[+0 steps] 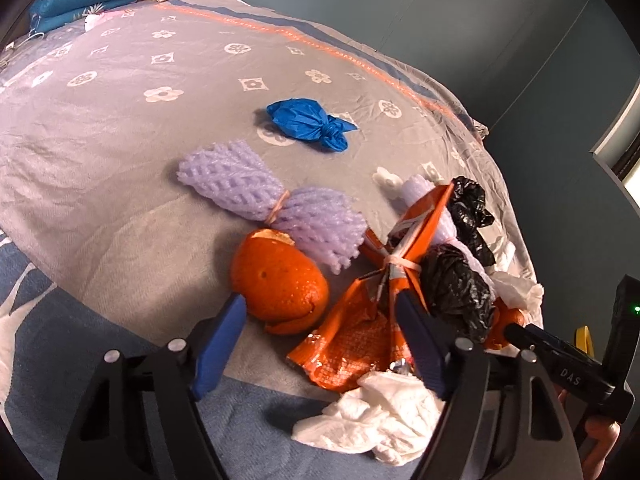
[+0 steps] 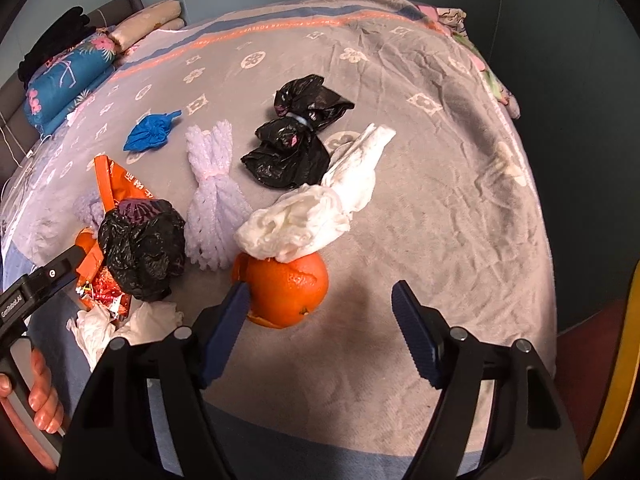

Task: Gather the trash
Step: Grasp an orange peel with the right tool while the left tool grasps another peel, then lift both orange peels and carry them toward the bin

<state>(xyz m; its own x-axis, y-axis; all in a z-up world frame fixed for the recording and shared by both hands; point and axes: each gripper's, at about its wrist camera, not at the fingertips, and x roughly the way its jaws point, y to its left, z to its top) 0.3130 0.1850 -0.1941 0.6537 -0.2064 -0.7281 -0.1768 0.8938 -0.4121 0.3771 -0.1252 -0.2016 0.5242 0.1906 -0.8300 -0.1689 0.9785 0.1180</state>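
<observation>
On the bed, my left gripper [image 1: 320,300] stands open around an orange peel [image 1: 280,280] and a crumpled orange wrapper [image 1: 348,340]. Its left pad is at the peel's edge and its right pad is over the wrapper's knot. A black bag [image 1: 456,288] and a white tissue [image 1: 376,412] lie close by. My right gripper [image 2: 320,292] is open. A second orange peel [image 2: 288,288] sits against its left finger, with a white tissue [image 2: 304,220] draped on top and bare blanket up to the right finger.
Farther up the grey patterned blanket [image 2: 440,160] lie a blue knotted bag [image 2: 150,132], a purple foam net [image 2: 212,200] and another black bag [image 2: 296,136]. Folded quilts [image 2: 64,80] are at the bed's head. The bed edge drops off on the right beside a yellow object [image 2: 624,360].
</observation>
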